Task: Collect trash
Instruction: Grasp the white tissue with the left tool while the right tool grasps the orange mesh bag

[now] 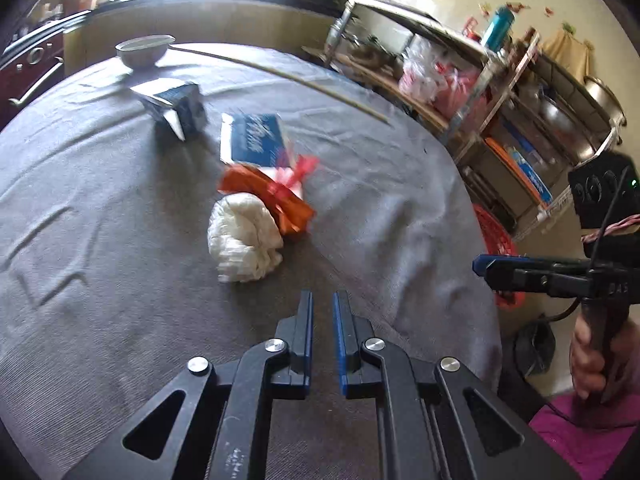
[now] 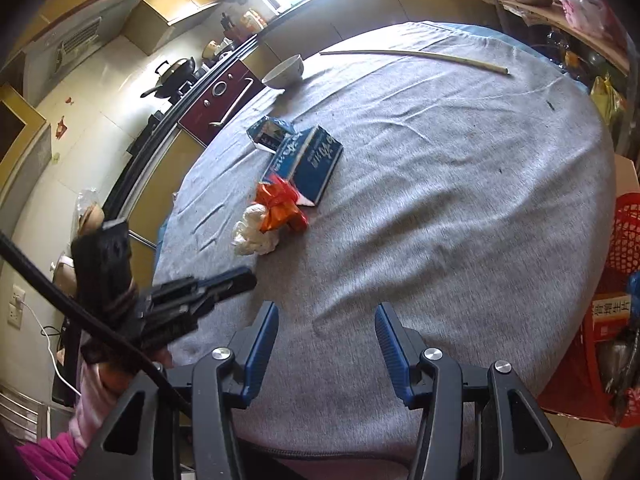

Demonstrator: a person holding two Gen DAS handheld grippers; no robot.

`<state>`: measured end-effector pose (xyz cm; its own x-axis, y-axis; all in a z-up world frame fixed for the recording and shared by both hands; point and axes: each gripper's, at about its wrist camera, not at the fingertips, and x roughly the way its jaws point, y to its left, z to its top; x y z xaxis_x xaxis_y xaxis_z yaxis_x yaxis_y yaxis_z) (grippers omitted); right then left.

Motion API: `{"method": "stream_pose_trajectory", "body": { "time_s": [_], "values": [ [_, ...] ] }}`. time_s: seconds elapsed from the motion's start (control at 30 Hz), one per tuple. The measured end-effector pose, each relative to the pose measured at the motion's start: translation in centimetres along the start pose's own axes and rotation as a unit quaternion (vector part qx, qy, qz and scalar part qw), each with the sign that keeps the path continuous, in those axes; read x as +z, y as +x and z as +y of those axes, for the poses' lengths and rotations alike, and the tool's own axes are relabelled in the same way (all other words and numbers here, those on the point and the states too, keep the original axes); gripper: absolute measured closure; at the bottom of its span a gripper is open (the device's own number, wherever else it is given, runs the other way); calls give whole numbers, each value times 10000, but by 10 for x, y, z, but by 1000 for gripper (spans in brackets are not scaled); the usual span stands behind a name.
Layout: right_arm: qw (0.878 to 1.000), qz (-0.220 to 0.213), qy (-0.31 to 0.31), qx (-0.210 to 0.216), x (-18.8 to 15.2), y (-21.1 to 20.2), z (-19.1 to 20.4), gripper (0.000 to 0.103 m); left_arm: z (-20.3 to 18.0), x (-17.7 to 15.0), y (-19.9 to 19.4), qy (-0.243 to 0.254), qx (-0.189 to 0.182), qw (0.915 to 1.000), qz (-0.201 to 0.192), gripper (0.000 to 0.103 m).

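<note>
Left claw angled down over the grey-clothed tabletop; its blue pads nearly together, only a slim gap, nothing between them. Crumpled white tissue lies on the cloth just ahead of its tips, apart from them. Orange wrapper with a red tie touches the tissue's far side. Blue box sits behind the wrapper; small blue carton further back and left; bowl near the far edge, a long thin stick to its right.

Right claw tilted down over bare cloth at the near edge, jaws partly apart, empty. The trash cluster lies well ahead and to its left. Red basket stands off the tabletop at right.
</note>
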<state>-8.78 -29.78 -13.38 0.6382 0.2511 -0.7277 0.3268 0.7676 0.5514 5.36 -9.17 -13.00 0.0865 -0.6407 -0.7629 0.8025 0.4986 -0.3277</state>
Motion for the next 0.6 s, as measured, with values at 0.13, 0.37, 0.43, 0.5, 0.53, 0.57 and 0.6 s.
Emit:
{"method": "stream_pose_trajectory", "body": {
  "time_s": [0.13,0.37,0.43,0.5,0.53,0.57,0.6],
  "values": [
    [10000,82,32,43,-2,6,0,49,20,17,-11,-349,510,9974,-383,42],
    [9999,69,138,53,-5,4,-7,49,21,41,14,-216,696,9968,-334,41],
    [9999,30,146,48,-4,2,-8,49,25,43,21,-242,776,9961,-337,41],
    [9999,0,124,33,-2,1,-9,49,30,41,27,-327,826,9957,-258,44],
    [9999,-9,109,31,-1,1,-9,49,34,39,29,-369,840,9956,-202,49],
    [10000,-20,84,27,0,2,-8,49,37,37,29,-375,830,9957,-175,59],
    [10000,-41,41,27,2,2,-7,49,40,34,28,-356,849,9956,-178,67]
  ]
}}
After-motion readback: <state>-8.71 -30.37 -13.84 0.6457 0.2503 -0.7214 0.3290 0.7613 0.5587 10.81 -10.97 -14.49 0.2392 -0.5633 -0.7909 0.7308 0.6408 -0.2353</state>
